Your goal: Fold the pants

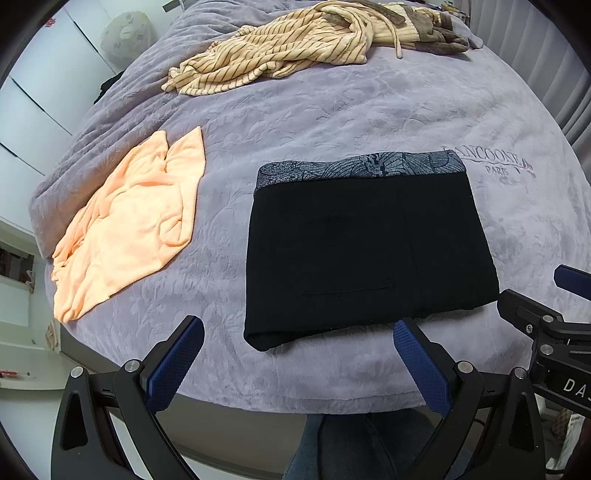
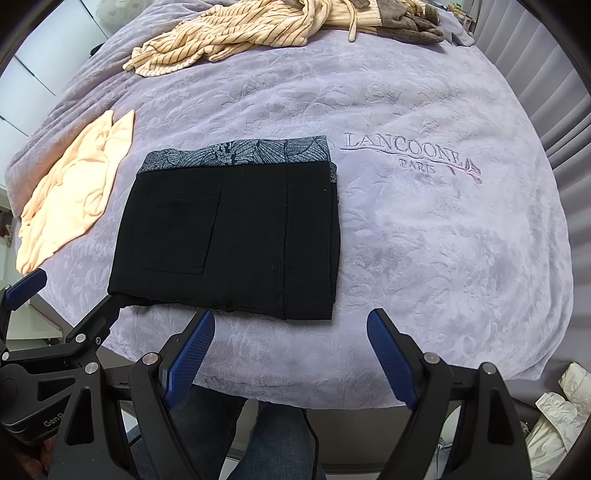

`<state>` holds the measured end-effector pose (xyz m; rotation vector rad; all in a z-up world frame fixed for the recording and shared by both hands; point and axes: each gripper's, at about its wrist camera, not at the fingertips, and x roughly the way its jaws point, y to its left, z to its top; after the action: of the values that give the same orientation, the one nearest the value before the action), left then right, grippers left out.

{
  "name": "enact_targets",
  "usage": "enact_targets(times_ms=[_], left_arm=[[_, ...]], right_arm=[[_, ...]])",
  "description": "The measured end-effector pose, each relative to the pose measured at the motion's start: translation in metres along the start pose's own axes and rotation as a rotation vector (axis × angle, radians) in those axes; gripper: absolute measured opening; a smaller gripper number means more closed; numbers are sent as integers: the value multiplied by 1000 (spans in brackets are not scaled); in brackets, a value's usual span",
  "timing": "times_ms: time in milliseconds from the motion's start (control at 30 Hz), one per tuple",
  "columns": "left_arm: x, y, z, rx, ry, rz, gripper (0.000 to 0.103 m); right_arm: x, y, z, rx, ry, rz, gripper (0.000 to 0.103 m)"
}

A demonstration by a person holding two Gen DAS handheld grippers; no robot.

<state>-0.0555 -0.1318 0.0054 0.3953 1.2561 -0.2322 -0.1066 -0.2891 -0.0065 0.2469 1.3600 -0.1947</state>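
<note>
Looking through both wrist cameras, I see the pants (image 1: 369,254) folded into a black rectangle on the blanket (image 1: 332,122), patterned waistband at the far 12 o'clock edge and a back pocket facing up. My left gripper (image 1: 297,345) hangs near the bed's edge with its 2 blue pads (image 1: 173,365) spread apart, empty, the right pad just at the pants' near edge; I cannot tell if it touches. My right gripper (image 2: 290,334) sits just beside it, jaws apart too, holding nothing, with the pants at 11 o'clock from it. An orange cloth (image 1: 129,225) lies at 9 o'clock of the pants, apart from them. A striped garment (image 2: 229,33) is bunched at 12 o'clock, well apart, near the far end. Embroidered lettering (image 2: 406,153) marks the blanket at 2 o'clock of the pants.
</note>
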Motion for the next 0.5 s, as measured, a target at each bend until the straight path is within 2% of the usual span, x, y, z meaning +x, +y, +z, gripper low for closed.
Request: enact_targets(times_ms=[500], left_arm=[[-1,-6,1,12,-2,1,103]], right_arm=[[1,-7,-1,21,2,3,87]])
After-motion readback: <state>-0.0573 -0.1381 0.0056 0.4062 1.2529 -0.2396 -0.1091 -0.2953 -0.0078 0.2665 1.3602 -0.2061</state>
